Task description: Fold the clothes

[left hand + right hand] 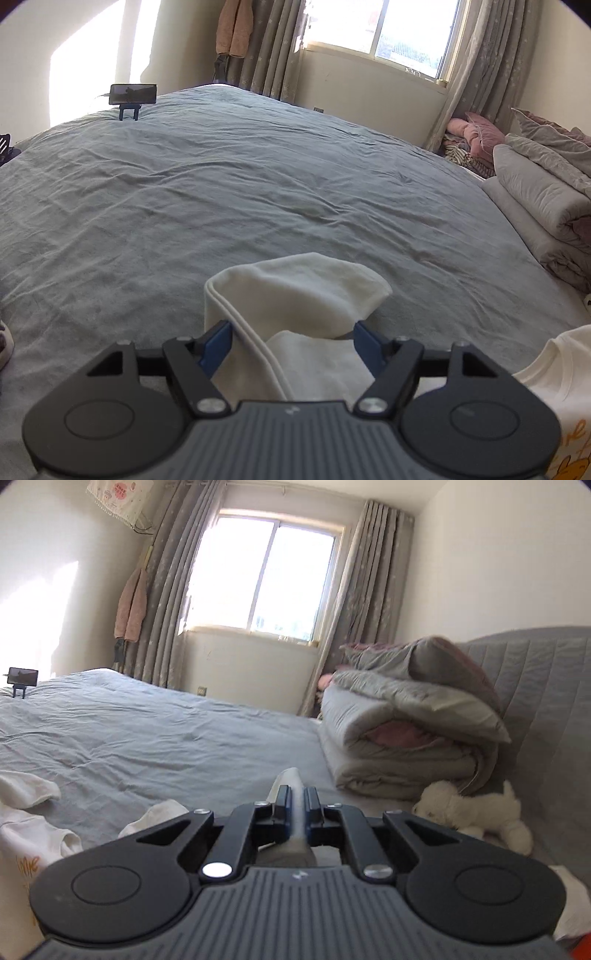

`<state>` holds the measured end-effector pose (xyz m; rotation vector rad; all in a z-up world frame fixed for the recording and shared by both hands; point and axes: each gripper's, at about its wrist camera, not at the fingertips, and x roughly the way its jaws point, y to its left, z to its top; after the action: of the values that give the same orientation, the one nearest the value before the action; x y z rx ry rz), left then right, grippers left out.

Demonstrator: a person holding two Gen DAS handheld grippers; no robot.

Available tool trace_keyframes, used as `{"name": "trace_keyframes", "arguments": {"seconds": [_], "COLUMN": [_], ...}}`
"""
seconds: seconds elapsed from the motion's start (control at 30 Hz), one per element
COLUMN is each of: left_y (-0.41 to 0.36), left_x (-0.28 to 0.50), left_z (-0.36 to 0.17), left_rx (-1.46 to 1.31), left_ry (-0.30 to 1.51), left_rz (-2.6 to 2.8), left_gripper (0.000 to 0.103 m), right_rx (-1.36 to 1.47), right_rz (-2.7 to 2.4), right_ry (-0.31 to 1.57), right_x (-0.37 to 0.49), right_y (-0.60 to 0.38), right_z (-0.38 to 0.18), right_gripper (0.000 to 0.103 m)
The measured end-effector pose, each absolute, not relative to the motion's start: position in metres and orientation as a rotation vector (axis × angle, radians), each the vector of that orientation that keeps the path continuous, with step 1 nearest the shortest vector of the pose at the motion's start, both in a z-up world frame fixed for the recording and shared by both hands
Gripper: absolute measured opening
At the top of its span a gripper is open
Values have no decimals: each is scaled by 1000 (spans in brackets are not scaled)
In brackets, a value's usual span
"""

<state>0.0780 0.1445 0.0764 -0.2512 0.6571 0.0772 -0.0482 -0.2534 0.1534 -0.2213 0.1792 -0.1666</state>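
We are early on: our left gripper point(291, 338) gapes around a white shirt point(303, 291) at six o'clock, our right gripper point(294, 805) pinches its cloth, and no fold is finished.

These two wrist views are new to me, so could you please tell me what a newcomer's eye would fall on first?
Probably the cream-white garment lying on the grey bed sheet right ahead of the left gripper, whose jaws stand open around the cloth. Next, the right gripper, jaws shut on a fold of white cloth. Behind, the bright window and the folded grey quilts stacked at the right.
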Motion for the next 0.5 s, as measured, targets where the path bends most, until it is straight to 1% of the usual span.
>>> {"name": "trace_keyframes", "arguments": {"seconds": [0.03, 0.1, 0.13, 0.17, 0.2, 0.3, 0.4, 0.43, 0.47, 0.5], "left_y": [144, 140, 138, 136, 134, 131, 130, 130, 130, 130], "left_x": [78, 82, 83, 85, 86, 86, 85, 84, 83, 82], "left_z": [76, 69, 65, 61, 60, 56, 57, 58, 59, 60], "left_rx": [-247, -229, -222, -214, -213, -210, -225, -233, -242, -250], "left_ry": [657, 686, 705, 724, 730, 748, 755, 756, 756, 757], "left_rz": [81, 79, 75, 72, 68, 55, 43, 39, 35, 31], "left_gripper": [75, 79, 79, 79, 80, 84, 89, 89, 89, 89], "right_rx": [-278, -327, -356, -376, -324, -140, -8, -15, -15, -15], "right_rz": [-222, -290, -330, -349, -322, -221, -182, -174, -154, -133], "right_ry": [108, 119, 173, 268, 378, 709, 691, 681, 687, 696], "right_x": [-60, -59, -48, -33, -21, 14, 12, 10, 9, 7], "right_y": [-254, -262, -267, -273, -285, -322, -335, -336, -332, -328], "right_z": [164, 160, 148, 130, 116, 73, 85, 89, 89, 88], "right_gripper": [7, 7, 8, 18, 20, 20, 20, 24, 36, 44]}}
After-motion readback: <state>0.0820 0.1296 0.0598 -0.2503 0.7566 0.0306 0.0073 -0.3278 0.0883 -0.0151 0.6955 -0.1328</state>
